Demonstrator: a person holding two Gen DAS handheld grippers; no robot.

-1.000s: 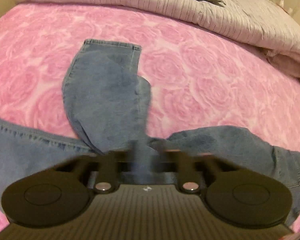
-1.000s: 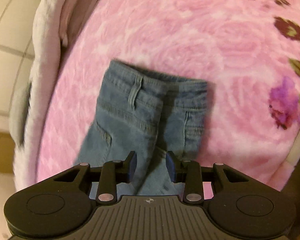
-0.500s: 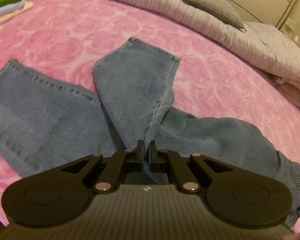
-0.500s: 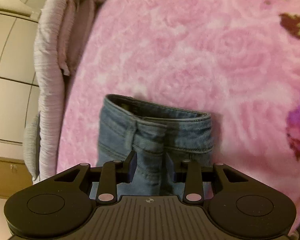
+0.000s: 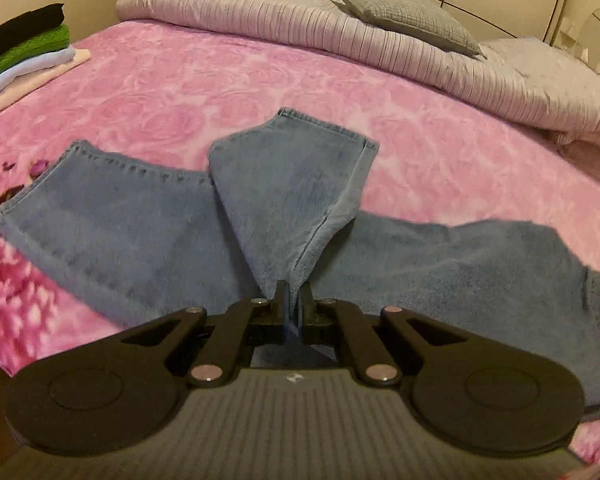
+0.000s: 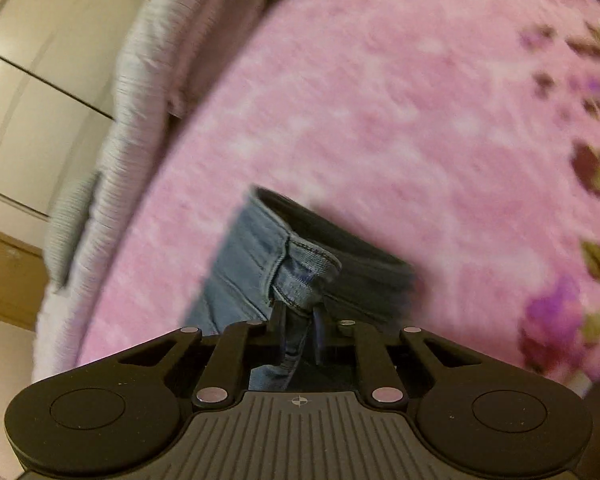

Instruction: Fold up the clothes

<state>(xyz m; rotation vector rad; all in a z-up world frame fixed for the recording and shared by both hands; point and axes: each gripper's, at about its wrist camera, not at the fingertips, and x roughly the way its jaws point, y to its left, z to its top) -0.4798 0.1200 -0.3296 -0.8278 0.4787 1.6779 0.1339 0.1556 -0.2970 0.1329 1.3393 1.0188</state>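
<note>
Mid-fold on jeans [image 5: 140, 216]: left gripper [image 5: 294, 294] pinches a leg [image 5: 288, 184], right gripper [image 6: 298, 320] clamps waistband [image 6: 300, 268]. Next, prob. lay leg over its mate, edges aligned.

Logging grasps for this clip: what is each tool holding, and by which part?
Both hold the jeans. The left tool pinches the edge of one raised leg; the right tool grips the waistband, by a belt loop.

Blue denim jeans [image 5: 132, 216] on a pink rose-patterned blanket [image 5: 172, 88], grey ribbed duvet [image 5: 300, 24], grey checked pillow [image 5: 408, 12]
</note>
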